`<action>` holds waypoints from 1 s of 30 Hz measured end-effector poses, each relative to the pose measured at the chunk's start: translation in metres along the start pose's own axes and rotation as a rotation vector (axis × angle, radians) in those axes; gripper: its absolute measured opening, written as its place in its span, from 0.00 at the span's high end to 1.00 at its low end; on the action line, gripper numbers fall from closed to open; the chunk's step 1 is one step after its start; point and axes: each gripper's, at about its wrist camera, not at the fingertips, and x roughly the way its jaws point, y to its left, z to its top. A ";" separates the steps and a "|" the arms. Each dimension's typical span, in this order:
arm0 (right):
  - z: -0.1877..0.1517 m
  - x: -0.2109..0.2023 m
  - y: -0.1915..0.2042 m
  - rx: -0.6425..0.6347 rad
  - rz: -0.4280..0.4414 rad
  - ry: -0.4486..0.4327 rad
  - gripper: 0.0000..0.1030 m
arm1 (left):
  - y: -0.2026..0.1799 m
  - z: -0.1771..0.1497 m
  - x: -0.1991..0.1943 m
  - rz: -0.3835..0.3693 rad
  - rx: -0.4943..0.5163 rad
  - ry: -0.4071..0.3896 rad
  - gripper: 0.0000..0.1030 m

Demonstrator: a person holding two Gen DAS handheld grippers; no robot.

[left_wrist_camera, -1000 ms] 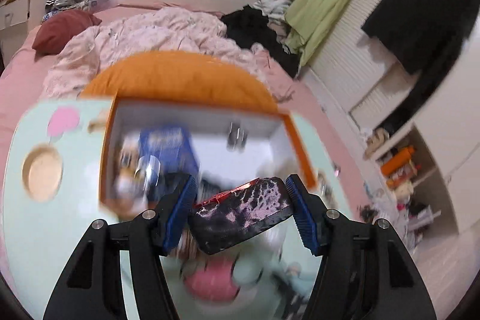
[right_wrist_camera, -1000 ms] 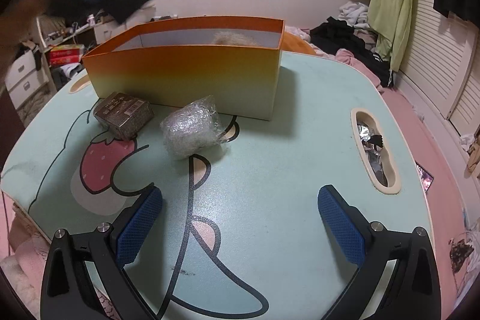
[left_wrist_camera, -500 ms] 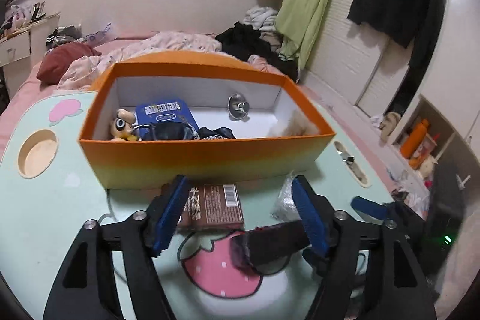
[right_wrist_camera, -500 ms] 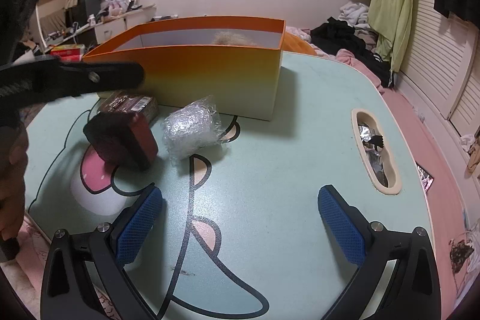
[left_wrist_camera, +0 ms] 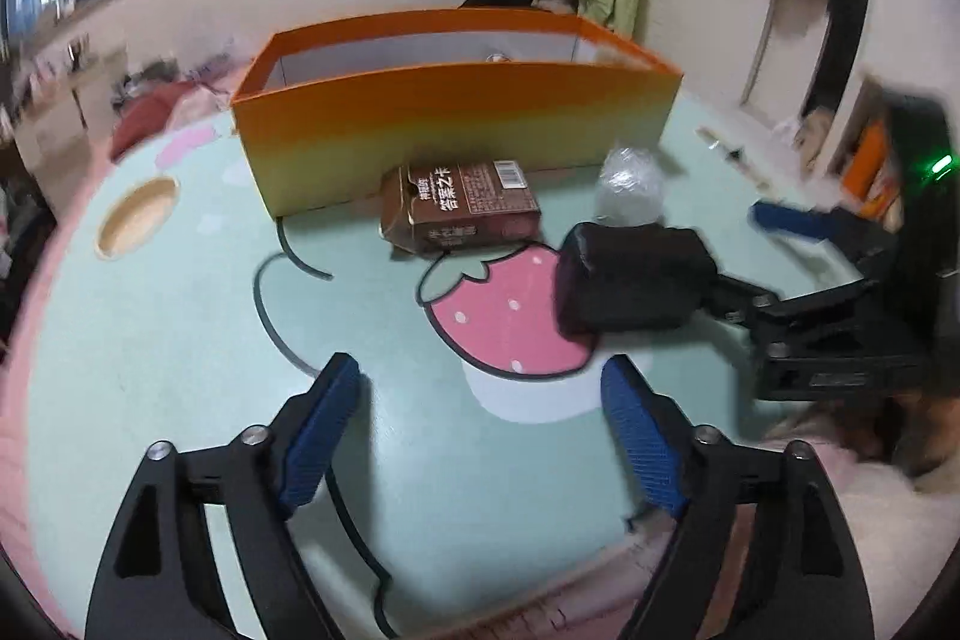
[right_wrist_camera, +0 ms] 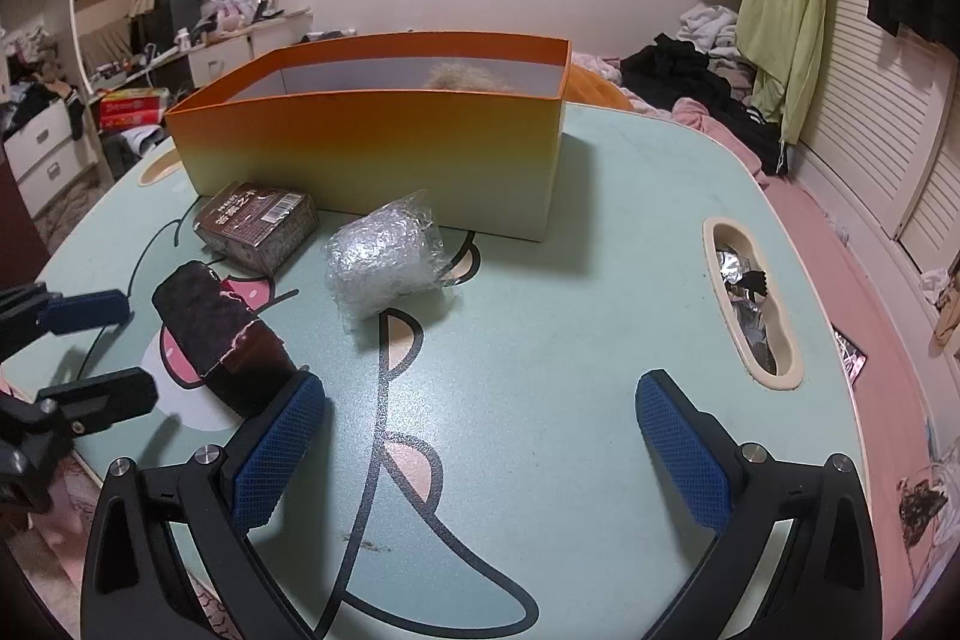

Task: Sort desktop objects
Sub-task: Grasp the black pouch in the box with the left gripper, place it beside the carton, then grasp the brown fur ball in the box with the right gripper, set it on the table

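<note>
Mint tabletop (right_wrist_camera: 600,280): black pouch (right_wrist_camera: 219,334) lies outside orange box (right_wrist_camera: 372,160). My left gripper (left_wrist_camera: 480,436), just widened, is empty; right gripper (right_wrist_camera: 480,460) wide, empty. Next: regrasp pouch.

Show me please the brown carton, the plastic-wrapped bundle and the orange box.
brown carton (right_wrist_camera: 258,226), right wrist view, top face
plastic-wrapped bundle (right_wrist_camera: 384,259), right wrist view, middle of wrap
orange box (right_wrist_camera: 372,148), right wrist view, front wall
</note>
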 end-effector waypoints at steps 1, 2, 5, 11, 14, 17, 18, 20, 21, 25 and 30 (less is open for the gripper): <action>0.000 0.000 0.000 0.000 0.001 0.001 0.00 | -0.003 0.001 0.001 0.021 0.010 -0.012 0.13; 0.001 -0.001 0.001 -0.001 0.003 0.001 0.00 | -0.003 0.003 0.004 0.017 0.005 -0.017 0.08; 0.006 -0.006 -0.002 -0.011 0.027 -0.001 0.08 | 0.002 0.003 0.011 0.015 -0.012 -0.040 0.00; 0.063 -0.037 -0.020 0.042 0.128 -0.068 0.35 | 0.006 -0.001 0.010 0.017 -0.014 -0.065 0.00; 0.110 -0.018 -0.016 0.067 0.200 0.028 0.58 | 0.003 0.000 0.013 0.017 -0.015 -0.069 0.00; 0.137 0.011 -0.005 0.038 0.176 0.142 0.73 | 0.002 0.000 0.013 0.016 -0.014 -0.072 0.00; 0.144 0.021 -0.004 0.041 0.180 0.179 0.75 | 0.002 0.000 0.014 0.016 -0.014 -0.072 0.00; 0.150 0.036 -0.004 0.043 0.150 0.236 0.76 | 0.001 0.000 0.014 0.016 -0.014 -0.073 0.00; 0.153 0.043 -0.005 0.029 0.130 0.256 0.76 | 0.001 0.000 0.014 0.017 -0.014 -0.073 0.00; 0.158 0.058 -0.013 0.013 0.097 0.304 0.79 | 0.002 0.000 0.014 0.016 -0.014 -0.073 0.00; 0.166 0.050 -0.033 0.108 0.191 0.221 0.88 | 0.002 0.000 0.014 0.015 -0.014 -0.073 0.00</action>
